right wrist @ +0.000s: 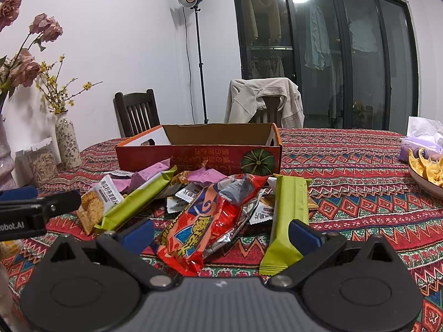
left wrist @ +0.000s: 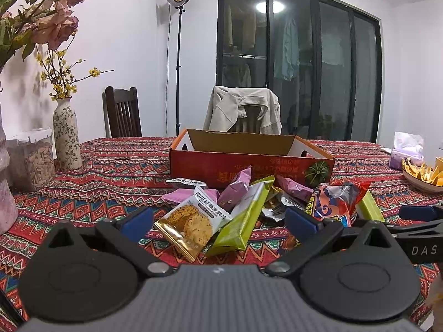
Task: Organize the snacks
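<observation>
Patterned tablecloth (left wrist: 116, 171) under snacks (left wrist: 243, 207), box (left wrist: 249, 163).

Red cardboard box (right wrist: 199, 155), green pumpkin print. In front of the box: lime-green wrapper bar (right wrist: 288, 215), red-orange foil snack bag (right wrist: 210, 215). Beneath the box: red zigzag-patterned tablecloth (right wrist: 360, 193).

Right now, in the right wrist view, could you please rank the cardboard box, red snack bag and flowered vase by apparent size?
1. cardboard box
2. red snack bag, enlarged by nearness
3. flowered vase, farther away
</observation>
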The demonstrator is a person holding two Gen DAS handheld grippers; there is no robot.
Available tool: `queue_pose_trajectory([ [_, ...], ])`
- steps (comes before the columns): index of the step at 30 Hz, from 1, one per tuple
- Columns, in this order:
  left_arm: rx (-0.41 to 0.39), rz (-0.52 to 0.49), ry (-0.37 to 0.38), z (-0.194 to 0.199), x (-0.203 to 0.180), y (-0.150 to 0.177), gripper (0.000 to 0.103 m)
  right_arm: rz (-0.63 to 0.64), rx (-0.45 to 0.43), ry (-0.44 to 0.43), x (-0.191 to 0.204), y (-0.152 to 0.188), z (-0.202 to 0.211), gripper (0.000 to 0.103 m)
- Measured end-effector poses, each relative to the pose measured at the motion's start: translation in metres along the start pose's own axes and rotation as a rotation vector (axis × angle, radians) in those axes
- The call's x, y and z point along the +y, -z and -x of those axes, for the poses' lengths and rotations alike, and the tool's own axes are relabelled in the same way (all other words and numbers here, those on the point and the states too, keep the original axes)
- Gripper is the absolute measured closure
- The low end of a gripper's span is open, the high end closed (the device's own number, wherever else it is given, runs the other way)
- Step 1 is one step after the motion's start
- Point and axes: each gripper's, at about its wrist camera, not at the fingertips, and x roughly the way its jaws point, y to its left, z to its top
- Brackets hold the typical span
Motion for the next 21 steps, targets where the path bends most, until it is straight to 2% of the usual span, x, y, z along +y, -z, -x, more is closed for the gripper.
queue_pose_trajectory([
  [21,0.003,0.003,0.002,-0.0014,-0.0013,-0.0002,0.0,0.003,0.002,0.001,0.0,0.0009,-0.0006,0.0],
])
